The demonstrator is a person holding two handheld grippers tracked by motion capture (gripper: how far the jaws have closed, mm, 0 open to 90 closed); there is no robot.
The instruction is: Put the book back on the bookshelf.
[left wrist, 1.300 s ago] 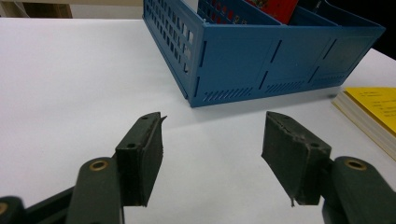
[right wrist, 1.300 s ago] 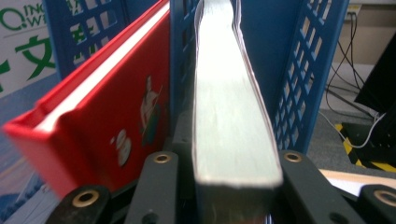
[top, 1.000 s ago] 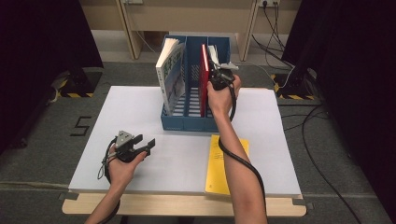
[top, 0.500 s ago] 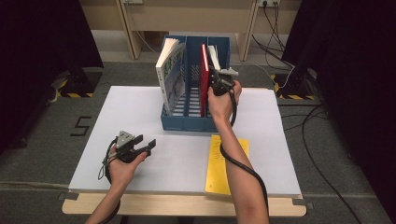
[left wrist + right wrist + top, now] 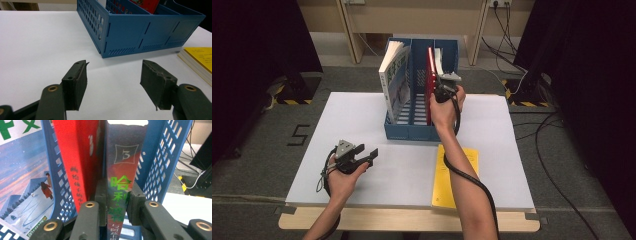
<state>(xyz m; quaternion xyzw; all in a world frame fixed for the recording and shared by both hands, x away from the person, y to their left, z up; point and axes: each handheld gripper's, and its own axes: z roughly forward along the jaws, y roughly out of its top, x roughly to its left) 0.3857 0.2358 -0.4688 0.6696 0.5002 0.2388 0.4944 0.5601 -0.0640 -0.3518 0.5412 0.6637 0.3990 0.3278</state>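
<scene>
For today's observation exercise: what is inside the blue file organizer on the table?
The blue file organizer holds a snow-scene book at left, a red book and a dark book that the right gripper clamps. Compartment bottoms are hidden.

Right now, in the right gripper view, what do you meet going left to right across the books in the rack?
Snow-scene book cover → blue divider → red book → dark book, clamped at its spine by the right gripper → blue rack wall.
</scene>
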